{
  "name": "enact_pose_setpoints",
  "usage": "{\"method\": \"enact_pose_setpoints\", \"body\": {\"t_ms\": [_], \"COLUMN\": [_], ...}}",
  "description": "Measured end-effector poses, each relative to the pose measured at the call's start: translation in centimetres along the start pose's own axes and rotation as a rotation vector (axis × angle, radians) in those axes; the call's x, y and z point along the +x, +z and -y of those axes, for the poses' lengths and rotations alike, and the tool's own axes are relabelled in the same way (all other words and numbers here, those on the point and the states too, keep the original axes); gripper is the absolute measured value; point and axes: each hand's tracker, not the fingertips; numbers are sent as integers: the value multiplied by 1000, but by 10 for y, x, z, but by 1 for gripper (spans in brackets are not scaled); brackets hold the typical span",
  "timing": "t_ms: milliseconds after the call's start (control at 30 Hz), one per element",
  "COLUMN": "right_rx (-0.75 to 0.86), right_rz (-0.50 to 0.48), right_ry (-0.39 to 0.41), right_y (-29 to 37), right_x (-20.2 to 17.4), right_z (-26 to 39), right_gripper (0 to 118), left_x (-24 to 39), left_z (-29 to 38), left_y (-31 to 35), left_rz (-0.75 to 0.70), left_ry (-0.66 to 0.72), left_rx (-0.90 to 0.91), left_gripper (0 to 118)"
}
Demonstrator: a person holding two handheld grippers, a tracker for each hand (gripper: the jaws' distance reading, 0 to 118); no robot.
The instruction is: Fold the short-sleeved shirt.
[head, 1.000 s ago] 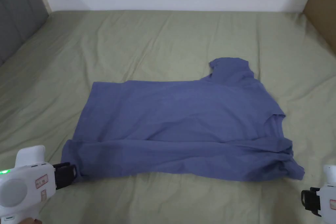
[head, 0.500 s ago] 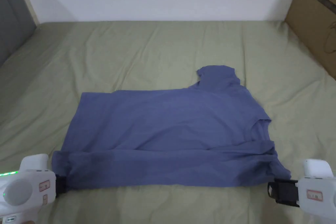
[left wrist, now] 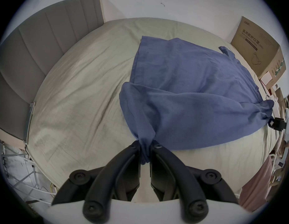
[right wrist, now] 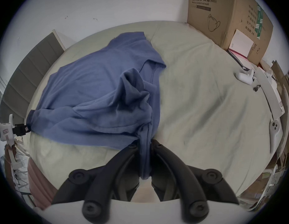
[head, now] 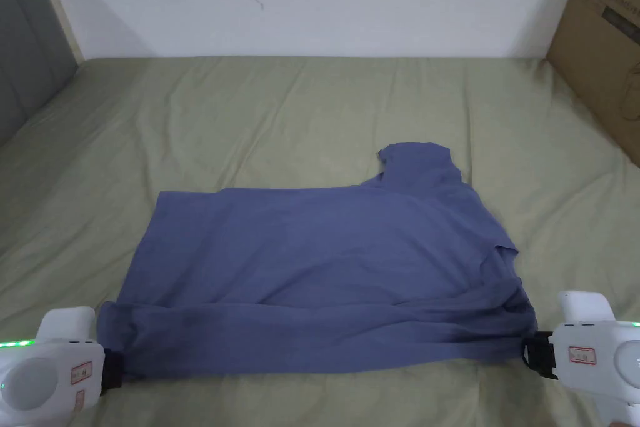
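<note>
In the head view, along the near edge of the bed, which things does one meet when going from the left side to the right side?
left gripper → blue short-sleeved shirt, its near edge stretched between both grippers → right gripper. Both lie over the green bed sheet.

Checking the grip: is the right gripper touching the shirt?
Touching. In the right gripper view, the right gripper has both jaws pinching the shirt.
</note>
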Motion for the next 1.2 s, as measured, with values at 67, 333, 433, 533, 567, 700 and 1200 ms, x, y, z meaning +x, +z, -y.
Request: {"method": "enact_pose_setpoints", "body": {"t_ms": [67, 333, 433, 533, 567, 700, 1200], "right_rx": [14, -5, -38, -76, -98, -41, 86], "right_rz": [-15, -15, 2, 17, 72, 33, -19], "right_ry": [-5, -58, -56, -29, -34, -107, -100], "right_y": [13, 57, 58, 48, 46, 64, 34], "right_x": [1, 18, 23, 24, 25, 31, 9], "right_z": [5, 59, 95, 116, 117, 94, -19], "right_gripper": [11, 11, 13, 69, 76, 76, 0], "left_x": [-4, -10, -8, -4, -3, -9, 35], "left_z": [2, 37, 65, 79, 77, 54, -29], "left_y": [12, 65, 62, 53, 52, 61, 27], "left_rz": [10, 27, 38, 24, -20, 16, 76], "left_ry": [-3, -15, -28, -49, -39, -10, -67], "left_rx": [10, 19, -38, -50, -79, 2, 81], "left_gripper": [9, 9, 10, 63, 85, 87, 0]}}
